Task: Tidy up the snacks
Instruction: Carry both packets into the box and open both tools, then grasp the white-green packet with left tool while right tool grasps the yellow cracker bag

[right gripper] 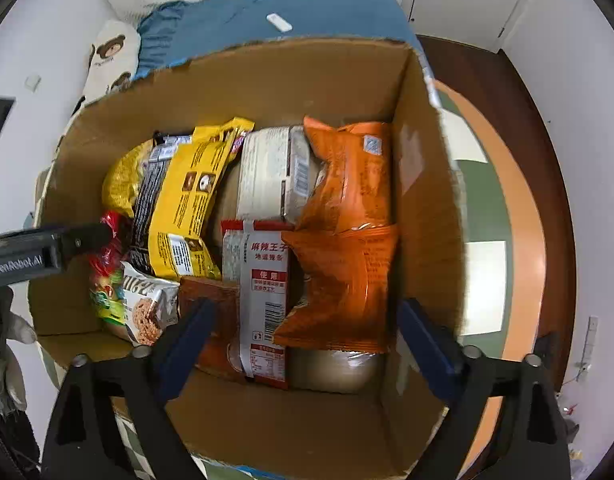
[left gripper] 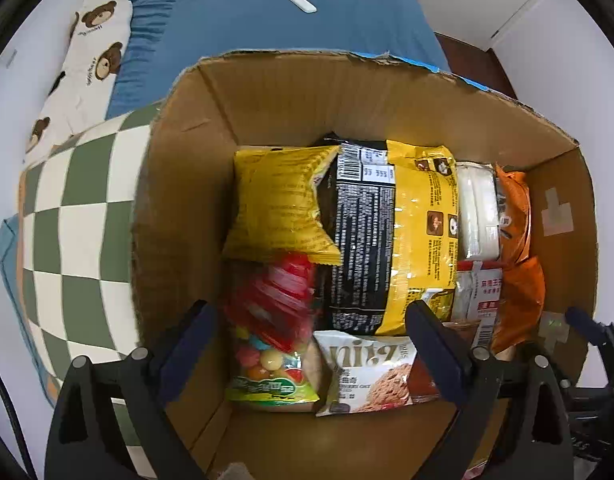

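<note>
An open cardboard box point(left gripper: 387, 92) point(right gripper: 307, 80) holds several snack packs. In the left wrist view there are a small yellow bag point(left gripper: 275, 204), a black and yellow bag point(left gripper: 387, 232), a candy bag with red top point(left gripper: 275, 320), a white cookie pack point(left gripper: 367, 372) and orange bags point(left gripper: 519, 264). The right wrist view shows the orange bags point(right gripper: 347, 240), a red and white pack point(right gripper: 263, 292) and a pale tub point(right gripper: 267, 172). My left gripper point(left gripper: 313, 340) is open and empty over the candy and cookie packs. My right gripper point(right gripper: 307, 340) is open and empty over the orange bags.
The box stands on a green and white checkered mat point(left gripper: 79, 216) on a round table point(right gripper: 523, 216). Behind it are a bed with a blue sheet point(left gripper: 307, 28), a bear-print pillow point(left gripper: 87, 60) and a white remote point(left gripper: 301, 2). My left gripper's body shows in the right wrist view point(right gripper: 47, 248).
</note>
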### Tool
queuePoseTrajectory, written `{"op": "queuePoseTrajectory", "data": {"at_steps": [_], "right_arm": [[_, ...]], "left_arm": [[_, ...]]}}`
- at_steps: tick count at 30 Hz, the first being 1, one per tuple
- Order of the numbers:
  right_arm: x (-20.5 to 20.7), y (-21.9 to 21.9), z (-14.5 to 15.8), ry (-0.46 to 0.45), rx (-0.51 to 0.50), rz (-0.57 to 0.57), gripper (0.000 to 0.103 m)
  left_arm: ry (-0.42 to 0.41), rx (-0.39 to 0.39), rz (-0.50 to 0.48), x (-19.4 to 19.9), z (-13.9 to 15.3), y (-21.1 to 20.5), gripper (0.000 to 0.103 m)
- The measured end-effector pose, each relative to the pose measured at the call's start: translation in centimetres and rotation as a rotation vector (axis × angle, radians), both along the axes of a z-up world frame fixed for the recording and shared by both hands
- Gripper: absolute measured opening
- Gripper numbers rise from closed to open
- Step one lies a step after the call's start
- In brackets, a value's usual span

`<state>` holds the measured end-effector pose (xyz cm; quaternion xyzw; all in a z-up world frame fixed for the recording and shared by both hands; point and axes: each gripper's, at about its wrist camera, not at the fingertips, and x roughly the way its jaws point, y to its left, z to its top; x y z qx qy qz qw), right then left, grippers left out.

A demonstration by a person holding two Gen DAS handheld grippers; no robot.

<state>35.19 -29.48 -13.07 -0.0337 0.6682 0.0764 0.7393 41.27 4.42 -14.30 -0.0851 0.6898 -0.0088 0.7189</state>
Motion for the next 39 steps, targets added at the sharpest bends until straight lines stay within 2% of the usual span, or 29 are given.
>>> {"op": "queuePoseTrajectory", "data": {"at_steps": [3,9,17,25,39], "right_arm": [[0.0,0.1,-0.5,0.006,-0.011,-0.005,0.098],[-0.9,0.0,-0.1,-0.014,0.0,-0.017,0.098],[-3.2,0.3,2.7,-0.099,0.009,-0.011,0.098],[-6.4,0.1,6.0,-0.196,-0.004,0.009,0.098],[-12.0,-1.1,12.5,-0.384,0.063,0.009,0.098]], "left_arm": [[0.016,-0.001,0.014,-0.3,-0.5,0.3,0.098],[-0.016,0.01,0.03,-1.4,0.1,0.5,0.098],[-0.159,0.044,0.019,-5.6,3.8,-0.9,0.098],[-0.279,0.079,0.028,-9.2,6.9,-0.5,0.098],[-0.499,0.103,0.031,-16.4,13.8,-1.5,0.097]]}}
